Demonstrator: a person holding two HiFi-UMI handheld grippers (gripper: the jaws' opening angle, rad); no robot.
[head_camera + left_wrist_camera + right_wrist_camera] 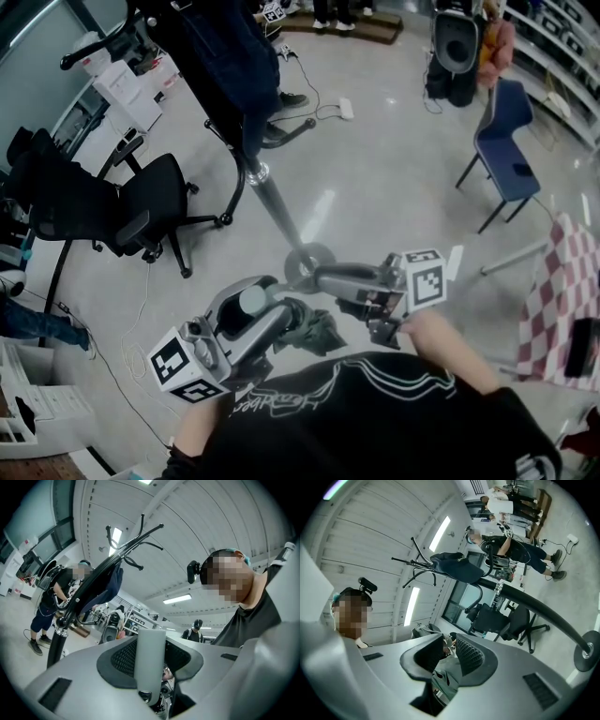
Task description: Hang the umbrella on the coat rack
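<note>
1x umbrella (314,330), 1x coat rack (272,202) counted. Grey handle (150,641) is clamped by left hand-held gripper (150,657), green fabric (445,677) is pinched by right hand-held gripper (447,660). Shirt print (272,403) can't be read tbh.

In the head view only crumpled dark fabric of the umbrella (317,330) shows; the rest is hidden behind the left gripper (286,317). The coat rack (274,204) runs past the top edge behind a dark garment (225,56). The right edge cuts a chequered cloth (562,291).
</note>
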